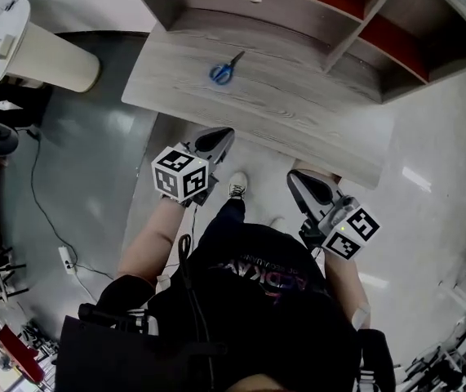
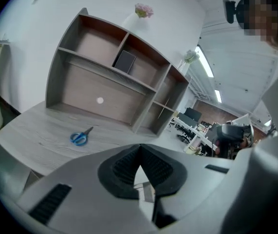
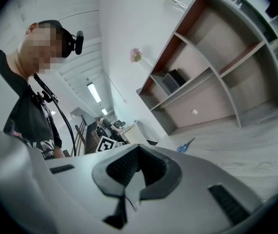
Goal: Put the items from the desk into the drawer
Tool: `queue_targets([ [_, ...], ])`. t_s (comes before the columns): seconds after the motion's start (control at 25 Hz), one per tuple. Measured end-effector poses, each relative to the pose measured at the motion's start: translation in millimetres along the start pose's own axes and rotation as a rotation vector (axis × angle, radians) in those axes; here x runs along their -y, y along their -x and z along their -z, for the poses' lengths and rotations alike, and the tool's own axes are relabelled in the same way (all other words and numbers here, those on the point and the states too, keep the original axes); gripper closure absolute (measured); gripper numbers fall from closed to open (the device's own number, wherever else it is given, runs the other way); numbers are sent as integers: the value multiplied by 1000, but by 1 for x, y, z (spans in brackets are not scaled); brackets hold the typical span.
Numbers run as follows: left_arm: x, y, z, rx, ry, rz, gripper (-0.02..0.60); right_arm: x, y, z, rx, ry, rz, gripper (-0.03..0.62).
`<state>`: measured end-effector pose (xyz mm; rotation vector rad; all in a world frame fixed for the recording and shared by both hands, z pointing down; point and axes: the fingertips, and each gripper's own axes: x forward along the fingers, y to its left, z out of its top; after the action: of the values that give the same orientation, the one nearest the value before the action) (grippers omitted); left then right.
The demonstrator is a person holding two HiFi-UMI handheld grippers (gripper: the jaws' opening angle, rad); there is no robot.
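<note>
scissors (image 1: 226, 70), blue-handled, lie on grey woodgrain desk (image 1: 298, 113).

Nothing legible (shirt (image 1: 269, 269) print upside down, unreadable).

One scissors (image 1: 227, 70), one desk (image 1: 298, 113), one shelf unit (image 1: 208, 0).

To my left, a tall white bin (image 1: 49, 55) stands on the glossy grey floor (image 1: 102, 153). A thin black cable (image 1: 37, 190) trails across it to a white power strip (image 1: 68, 259). Ahead, a grey shelf unit (image 2: 100, 99) holds a dark box (image 2: 124, 61) in an upper compartment, with a pink flower (image 2: 143, 10) on top.
</note>
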<state>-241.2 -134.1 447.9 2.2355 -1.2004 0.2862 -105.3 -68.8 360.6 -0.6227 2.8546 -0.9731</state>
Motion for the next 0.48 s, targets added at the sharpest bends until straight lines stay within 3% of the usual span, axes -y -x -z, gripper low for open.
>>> queue_targets([
  [0.16,-38,-12,-4,-42,-11,-26,571,3,-17,3,-1,-28,35,582],
  [0.48,-115,-40,-11,-153,-125,-105,571,7,-48,5,14,-77,97,582],
])
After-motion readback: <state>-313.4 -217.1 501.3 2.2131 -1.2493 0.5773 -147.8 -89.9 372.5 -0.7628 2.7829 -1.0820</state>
